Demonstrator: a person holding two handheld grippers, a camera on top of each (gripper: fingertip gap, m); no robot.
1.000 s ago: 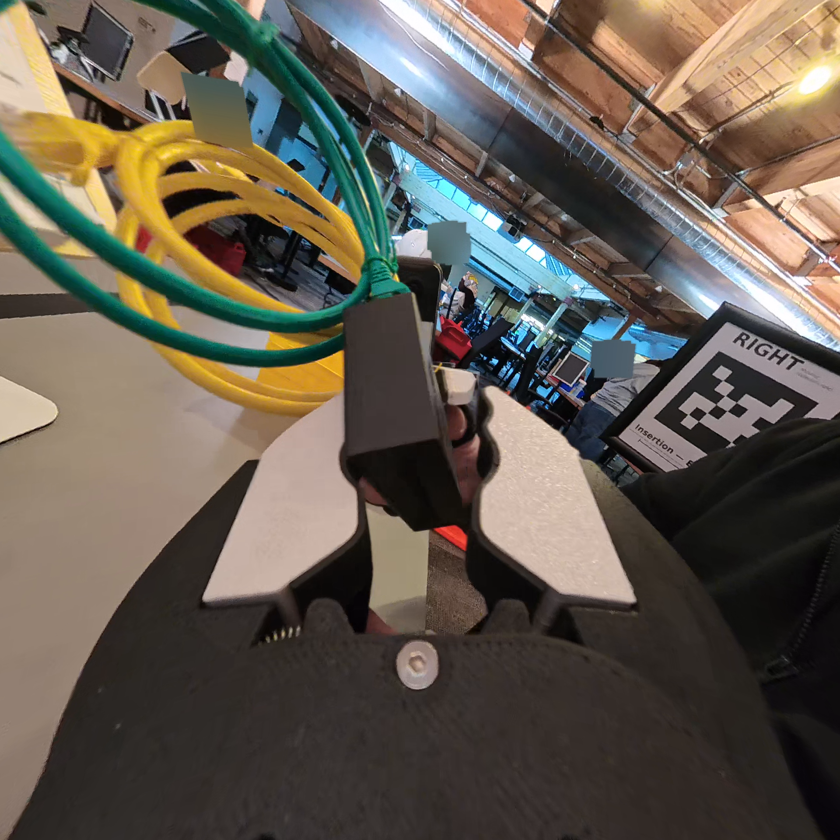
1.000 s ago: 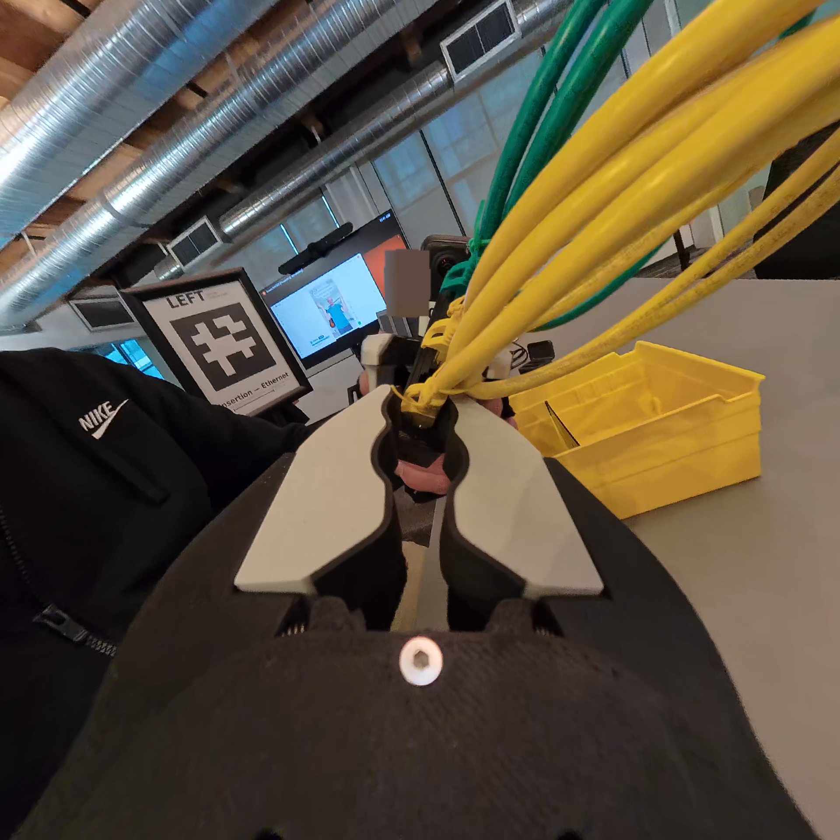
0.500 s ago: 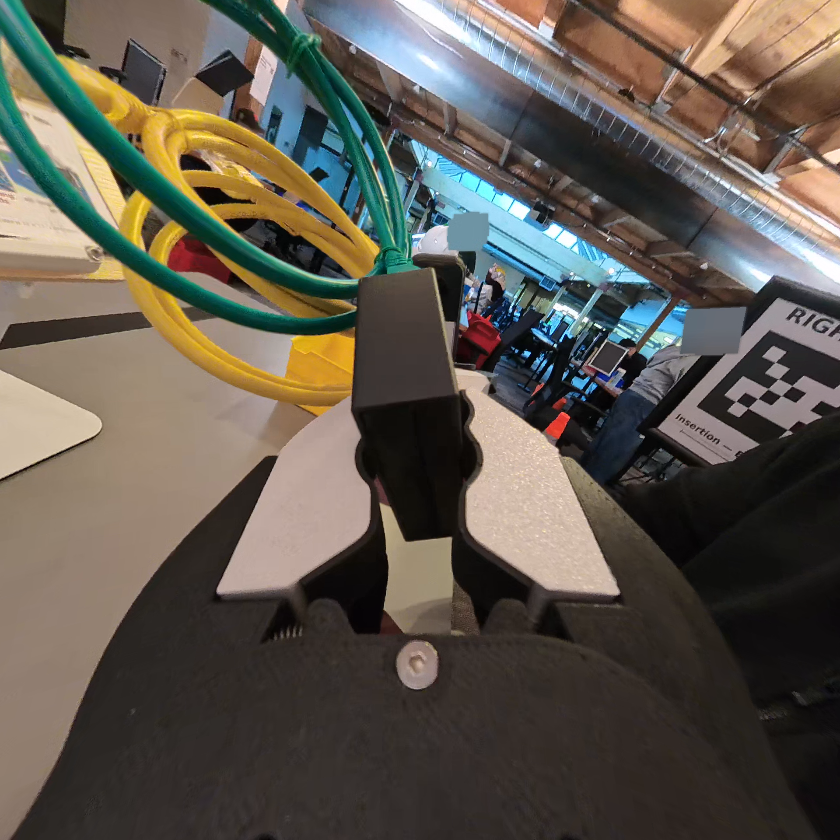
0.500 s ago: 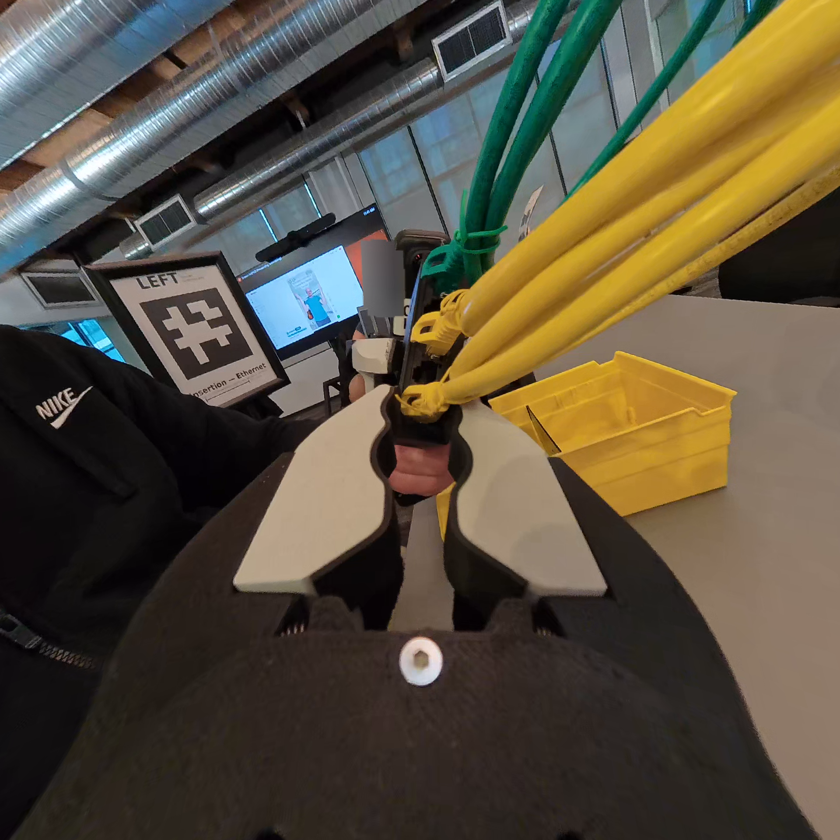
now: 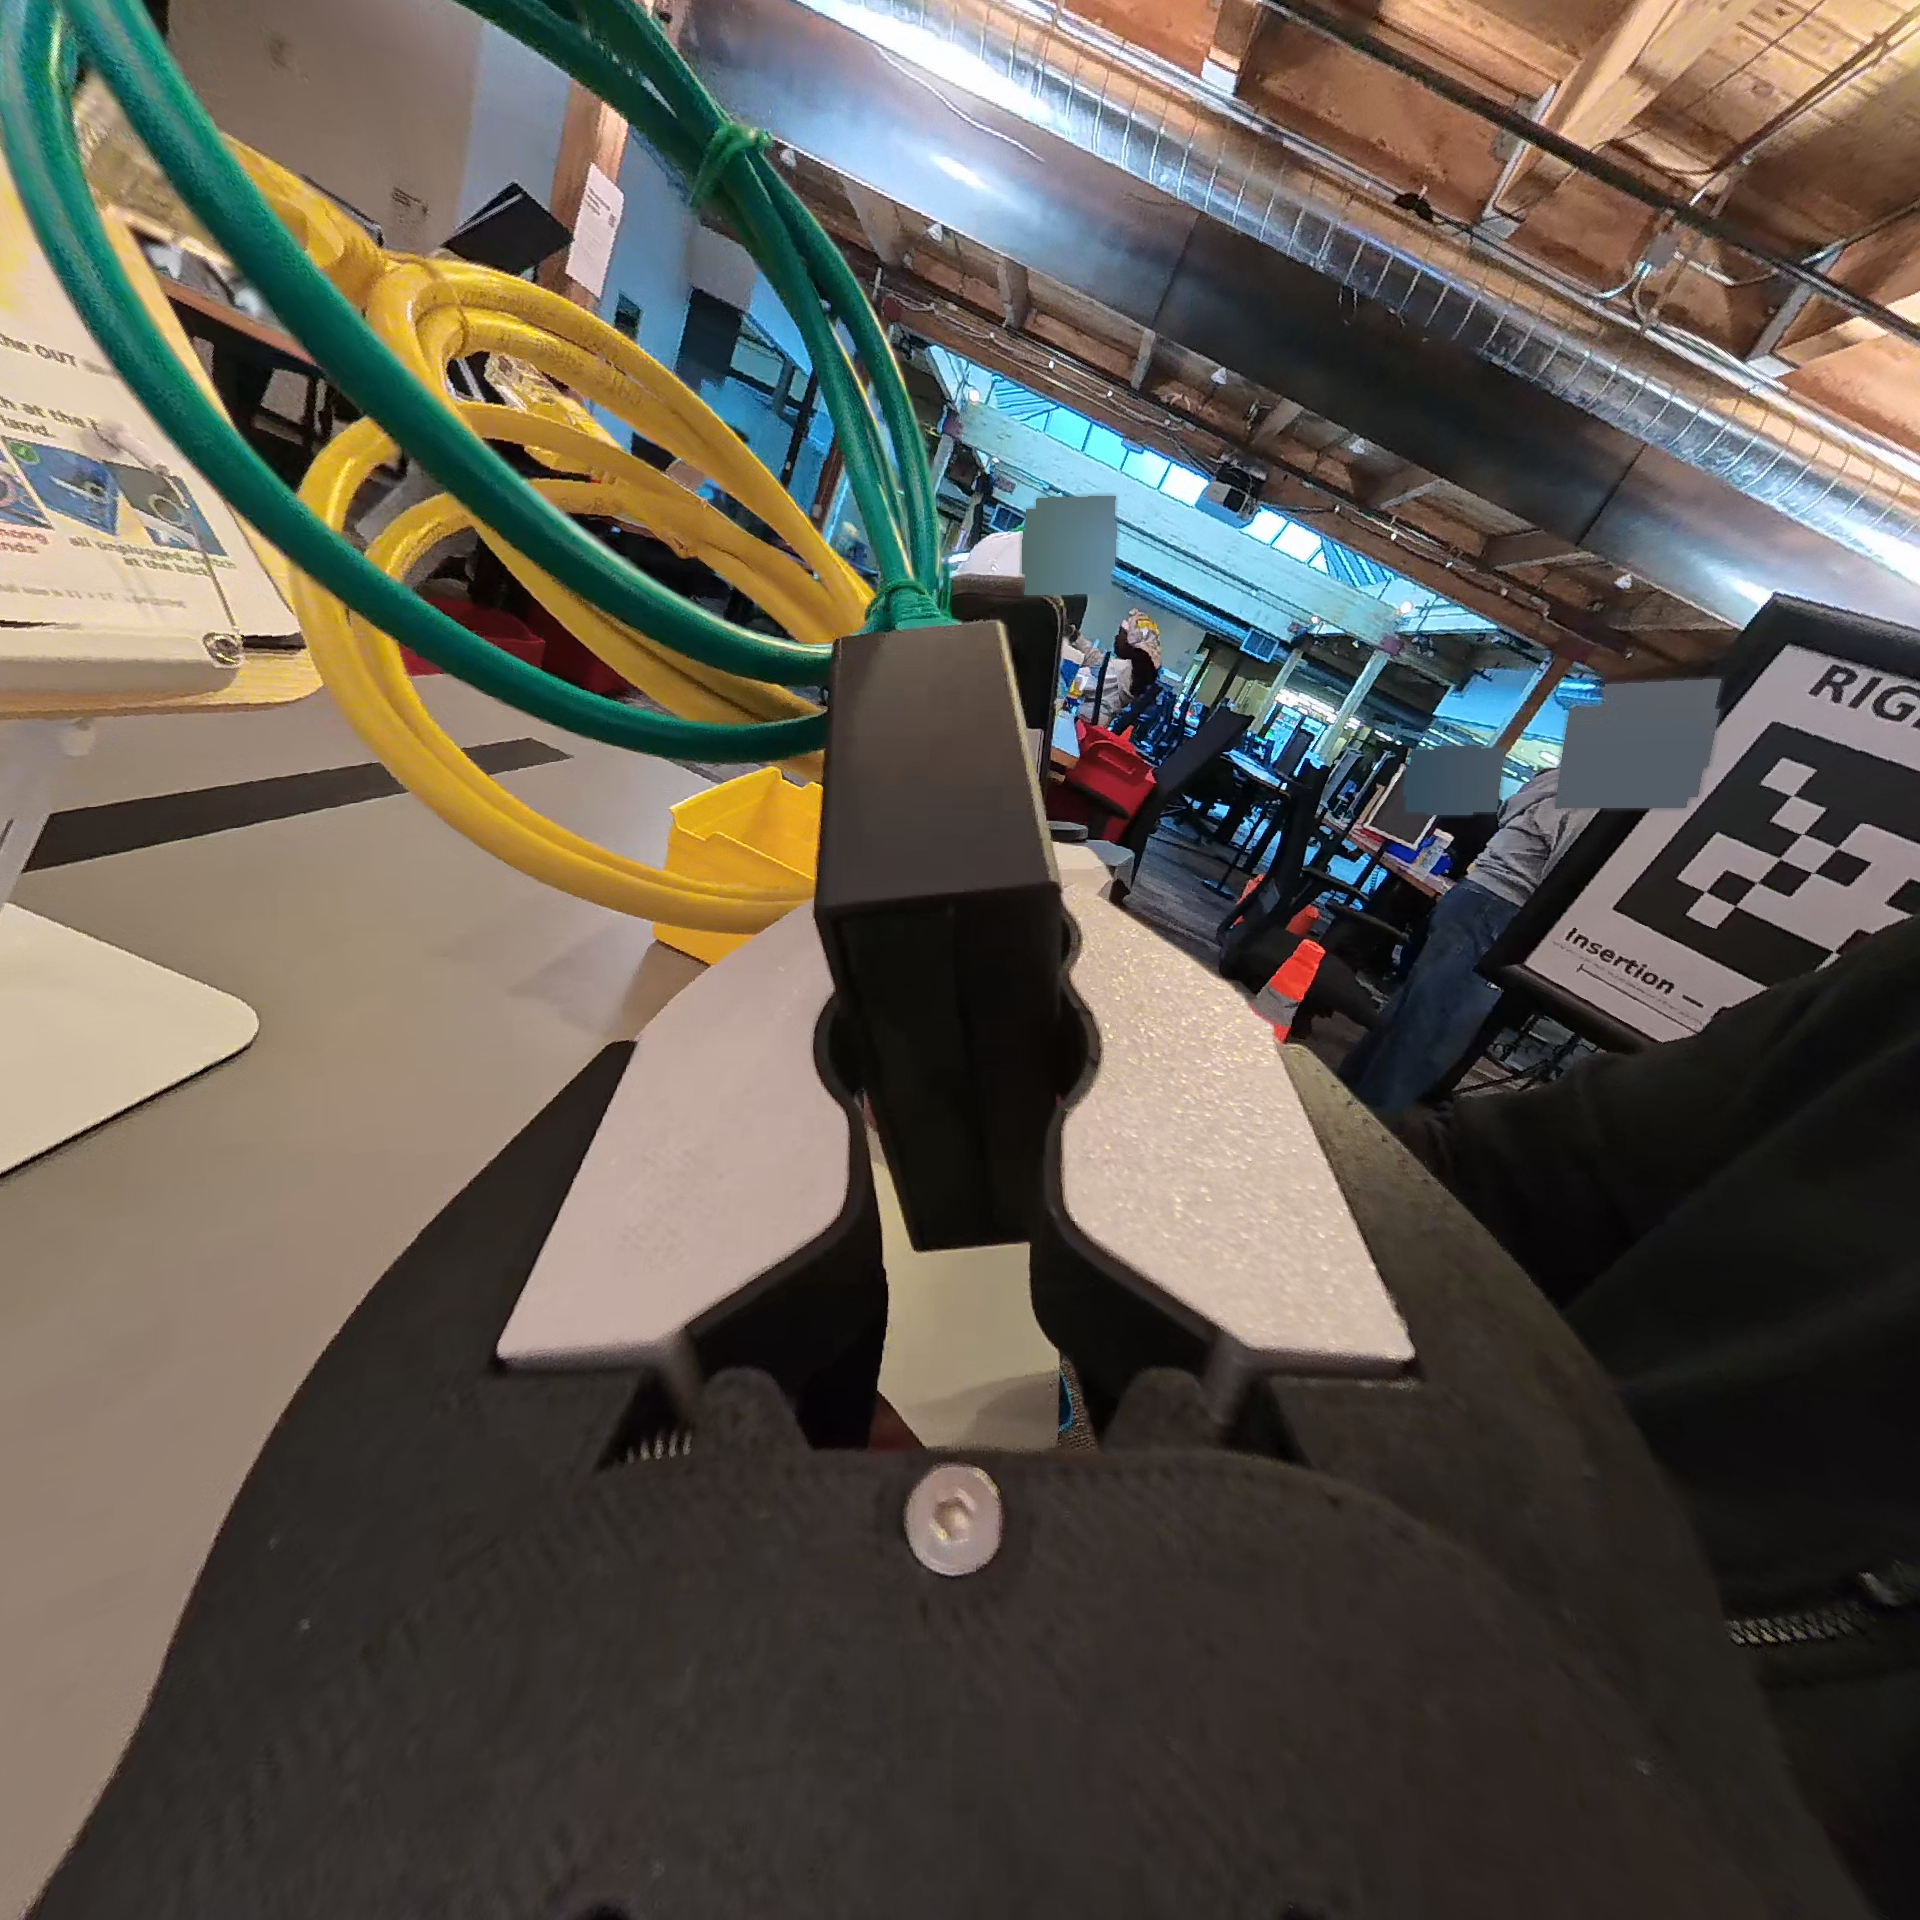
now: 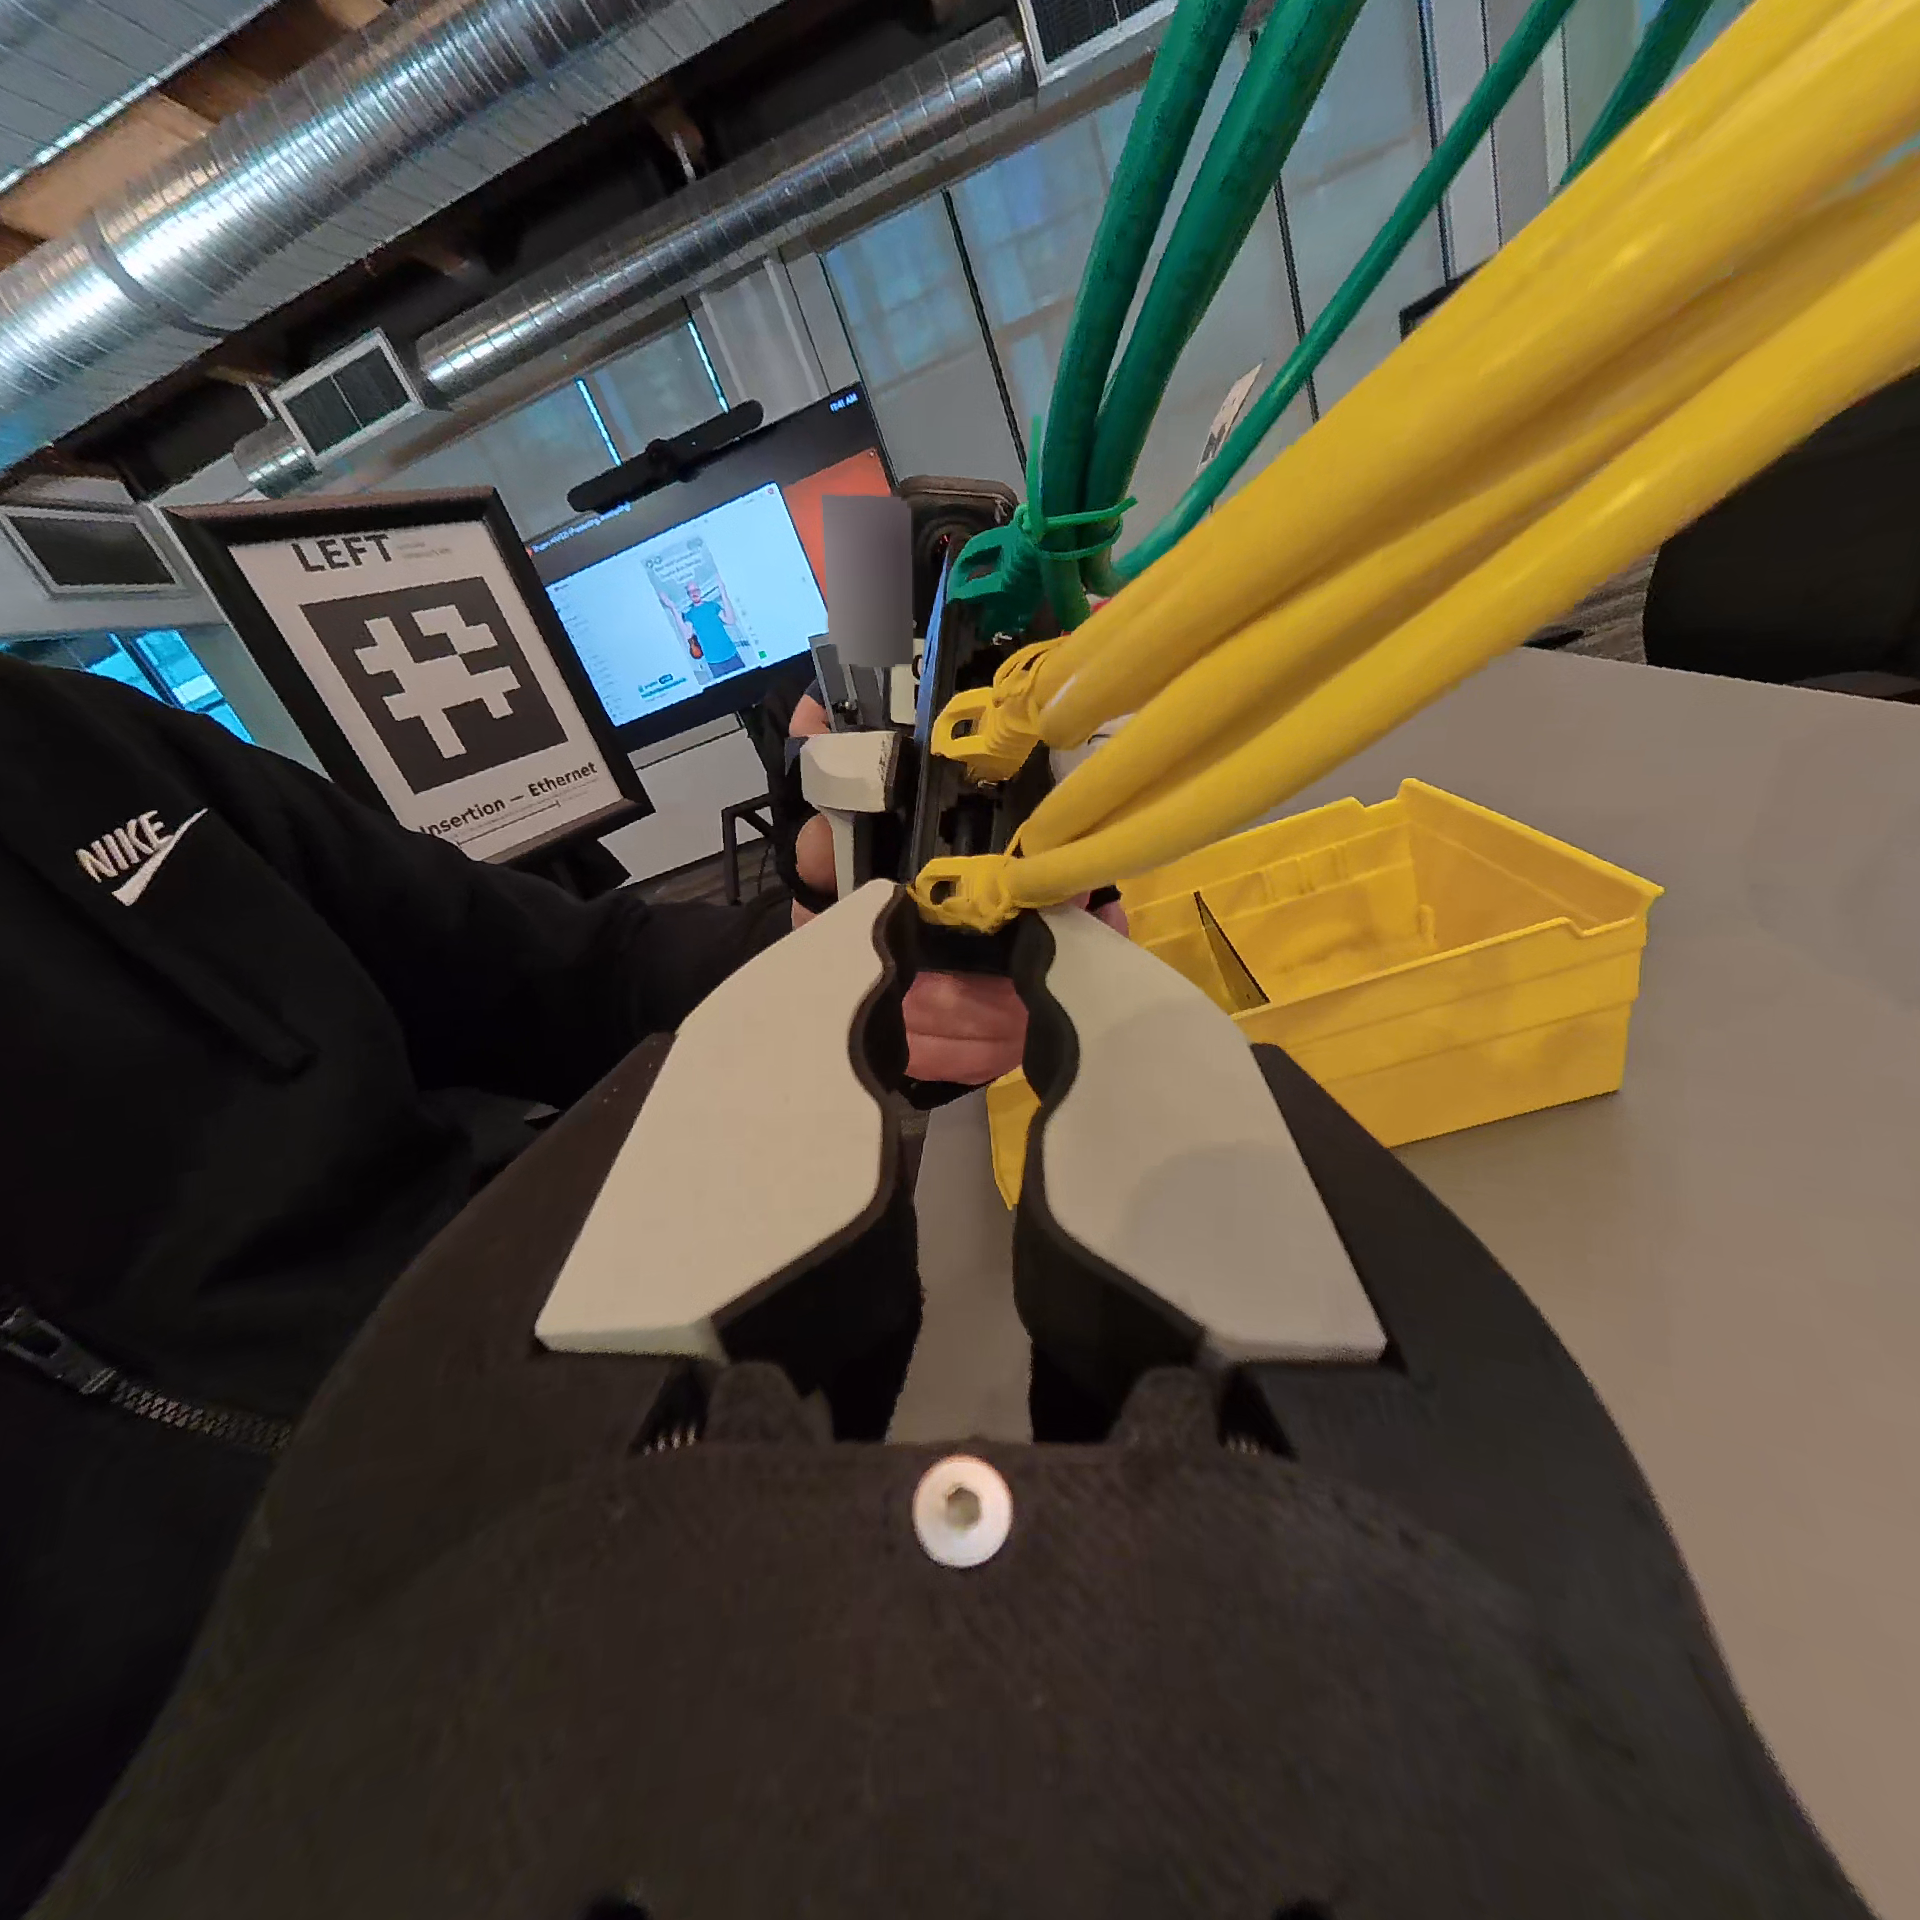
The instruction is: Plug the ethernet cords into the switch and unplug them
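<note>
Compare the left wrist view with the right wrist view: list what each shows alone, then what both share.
Left wrist view only: the left claw shut on the black switch, a slanted instruction sheet on a white stand, and a dark stripe across the table.

Right wrist view only: the right claw shut on a yellow plug at the switch's port side, a second yellow plug above it, and a wall screen.

Both: green cords, yellow cords, the yellow bin, the grey table, a black sleeve.
</note>
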